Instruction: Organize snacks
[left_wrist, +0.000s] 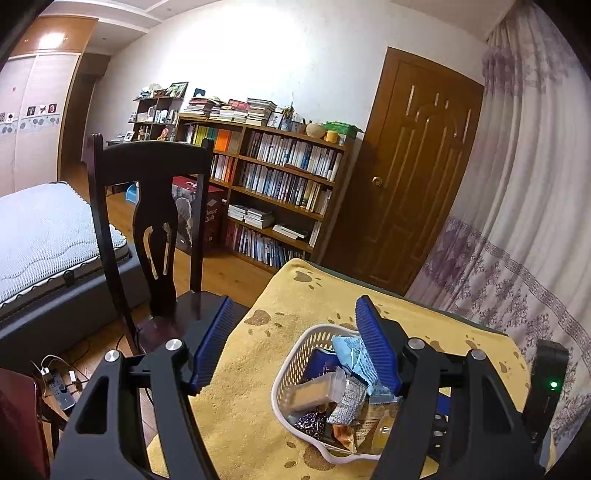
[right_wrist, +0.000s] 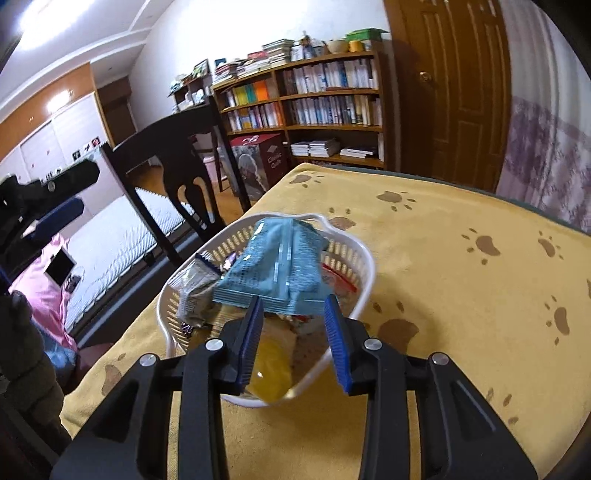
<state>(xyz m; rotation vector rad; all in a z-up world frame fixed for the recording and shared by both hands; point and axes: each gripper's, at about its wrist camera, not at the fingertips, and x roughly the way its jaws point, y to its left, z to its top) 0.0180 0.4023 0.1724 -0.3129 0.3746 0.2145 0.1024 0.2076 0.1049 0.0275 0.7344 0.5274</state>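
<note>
Both grippers, left (left_wrist: 295, 317) and right (right_wrist: 293, 304), gape empty over the basket (right_wrist: 365, 266) (snacks heaped inside); a blue packet (right_wrist: 275, 266) lies on top.

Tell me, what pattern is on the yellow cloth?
Brown paw prints scattered across the cloth, clearest in the right wrist view.

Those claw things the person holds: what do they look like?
Each gripper, left and right, has two ribbed blue finger pads on black angular plastic linkages with round silver pivot bolts. A dark padded sleeve shows at the left edge.
</note>
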